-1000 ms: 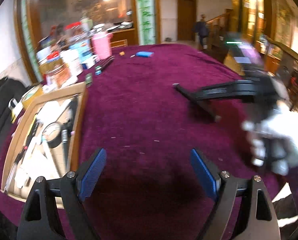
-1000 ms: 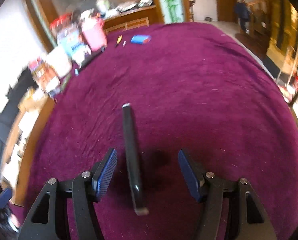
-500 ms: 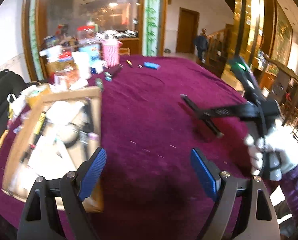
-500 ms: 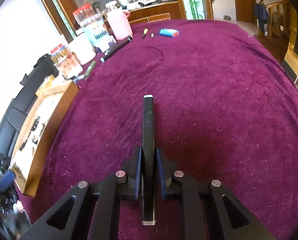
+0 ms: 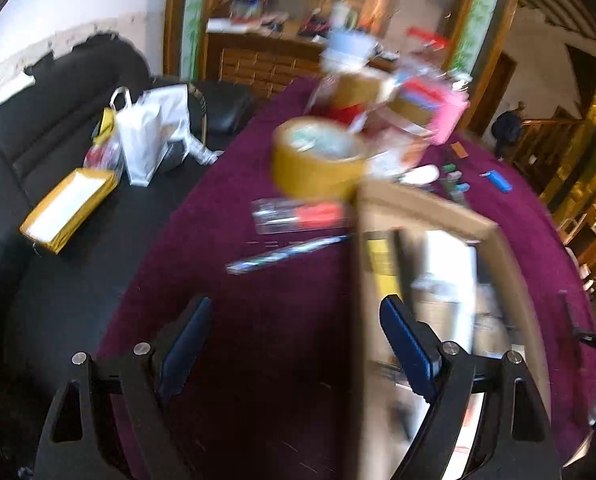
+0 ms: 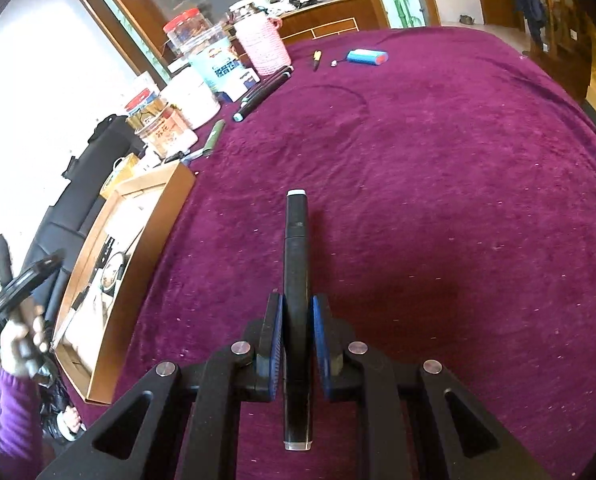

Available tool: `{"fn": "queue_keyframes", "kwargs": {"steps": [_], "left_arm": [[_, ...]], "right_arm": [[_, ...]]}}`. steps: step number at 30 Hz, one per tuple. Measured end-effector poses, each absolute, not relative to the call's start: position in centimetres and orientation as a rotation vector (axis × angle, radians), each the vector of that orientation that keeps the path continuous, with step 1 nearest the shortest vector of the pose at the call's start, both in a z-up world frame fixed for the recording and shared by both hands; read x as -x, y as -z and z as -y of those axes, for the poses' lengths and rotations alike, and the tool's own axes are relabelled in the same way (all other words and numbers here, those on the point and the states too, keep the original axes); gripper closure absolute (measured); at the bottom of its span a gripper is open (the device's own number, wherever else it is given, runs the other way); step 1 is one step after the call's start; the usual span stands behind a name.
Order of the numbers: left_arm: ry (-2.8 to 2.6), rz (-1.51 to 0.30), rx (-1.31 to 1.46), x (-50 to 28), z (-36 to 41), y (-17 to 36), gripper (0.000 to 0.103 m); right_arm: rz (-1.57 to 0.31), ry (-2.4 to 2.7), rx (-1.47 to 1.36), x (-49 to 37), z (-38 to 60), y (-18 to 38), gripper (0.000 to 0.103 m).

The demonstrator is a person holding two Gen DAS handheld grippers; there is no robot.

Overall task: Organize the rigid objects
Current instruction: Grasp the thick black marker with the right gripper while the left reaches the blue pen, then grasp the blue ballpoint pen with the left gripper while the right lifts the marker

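Observation:
My right gripper (image 6: 296, 334) is shut on a long black marker (image 6: 296, 248) with silver ends and holds it above the purple tablecloth (image 6: 437, 168). A cardboard tray (image 6: 154, 224) with several items in it lies at the table's left. My left gripper (image 5: 294, 344) is open and empty, low over the tray's left wall (image 5: 363, 300). The left wrist view is blurred. In the right wrist view the left hand tool (image 6: 26, 276) shows at the far left, beyond the tray.
Jars (image 6: 166, 120), a pink knitted holder (image 6: 264, 46), pens (image 6: 264, 88) and a blue case (image 6: 367, 57) lie at the table's far left. A tape roll (image 5: 317, 160), a packet (image 5: 298, 216) and a pen (image 5: 286, 254) lie beside the tray. A black sofa (image 5: 58, 160) with bags stands alongside.
My right gripper closed on the black marker and lifted it. My left gripper swung left, from the open cloth to the tray's left wall, still open.

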State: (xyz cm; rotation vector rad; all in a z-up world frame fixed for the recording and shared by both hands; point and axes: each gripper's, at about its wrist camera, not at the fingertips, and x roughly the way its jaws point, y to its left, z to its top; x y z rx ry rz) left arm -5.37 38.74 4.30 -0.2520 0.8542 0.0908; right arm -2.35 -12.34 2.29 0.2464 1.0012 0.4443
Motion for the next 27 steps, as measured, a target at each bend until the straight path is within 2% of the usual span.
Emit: {"fn": "queue_keyframes", "kwargs": {"steps": [3,8,11,15,22,27], "left_arm": [[-0.055,-0.909,0.209,3.4,-39.9,-2.4,0.023],[0.033,-0.905,0.109,1.8,-38.9,-2.6,0.023],[0.045,-0.970,0.013,0.3,-37.9,-1.4,0.024],[0.076,-0.981,0.043,0.5,-37.2,-1.4,0.088],[0.072,-0.916,0.070,3.2,-35.4,-2.9,0.094],[0.053,-0.807,0.133,6.0,-35.8,-6.5,0.094]], "right_arm": [[-1.007,-0.433,-0.232,2.4,11.4,-2.7,0.087],[-1.026,-0.424,-0.235,1.8,10.0,-2.7,0.087],[-1.041,-0.434,-0.235,1.4,8.9,-2.3,0.087],[-1.056,-0.452,-0.229,1.3,7.5,-1.8,0.087],[-1.048,-0.464,-0.211,1.1,6.7,-1.8,0.087],[-1.035,-0.475,-0.228,1.4,7.2,-1.9,0.087]]}}
